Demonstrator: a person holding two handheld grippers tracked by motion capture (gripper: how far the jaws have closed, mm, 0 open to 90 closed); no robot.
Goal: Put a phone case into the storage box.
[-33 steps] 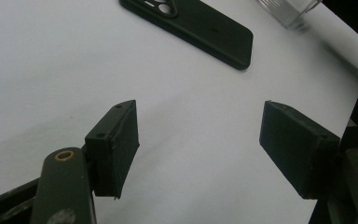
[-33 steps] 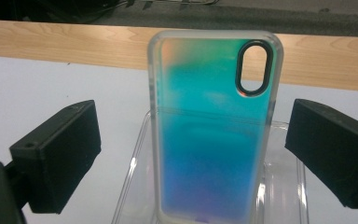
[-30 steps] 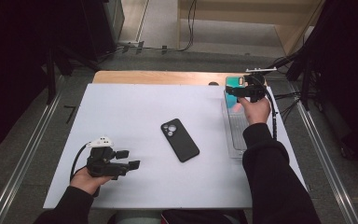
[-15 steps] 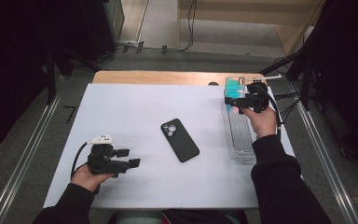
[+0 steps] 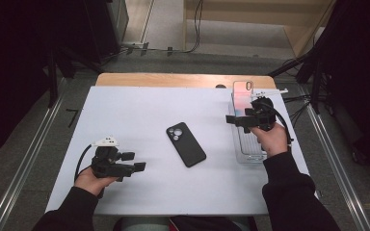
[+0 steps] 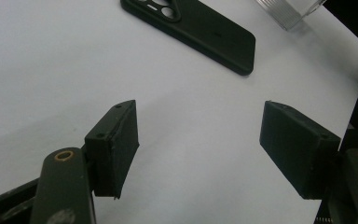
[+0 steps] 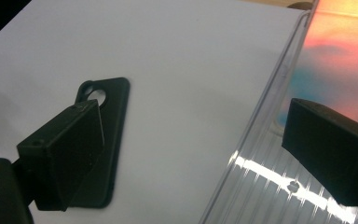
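Jaws on both grippers are standing open, and nothing is sitting between them. In the left gripper view, the two black jaws of the left gripper (image 6: 198, 149) are staying wide apart over the bare white surface (image 6: 51, 60). In the right gripper view, the jaws of the right gripper (image 7: 191, 154) are also gaping wide. One jaw is hanging over the surface and the other is hanging over the clear tray (image 7: 261, 186), but neither is touching or holding anything.

Seen from the high view, the left gripper (image 5: 137, 167) is sitting in the person's left hand (image 5: 94, 179) at about 8 o'clock on the surface (image 5: 139, 110). Its jaws are pointing toward 3 o'clock. The right gripper (image 5: 231, 119) is sitting in the right hand (image 5: 271, 138) at about 2 o'clock, and it is pointing toward 9 o'clock.

A black phone (image 5: 186, 144) is lying flat near the middle of the surface, with its back and camera rings facing up. It is lying between the two grippers and well apart from both of them.

The clear tray (image 5: 248, 155) is lying along the 3 o'clock edge, under the right hand. A second phone (image 5: 242, 94) with a shiny pink and blue back is resting at the far end of the tray, toward 12 o'clock, just past the right gripper.
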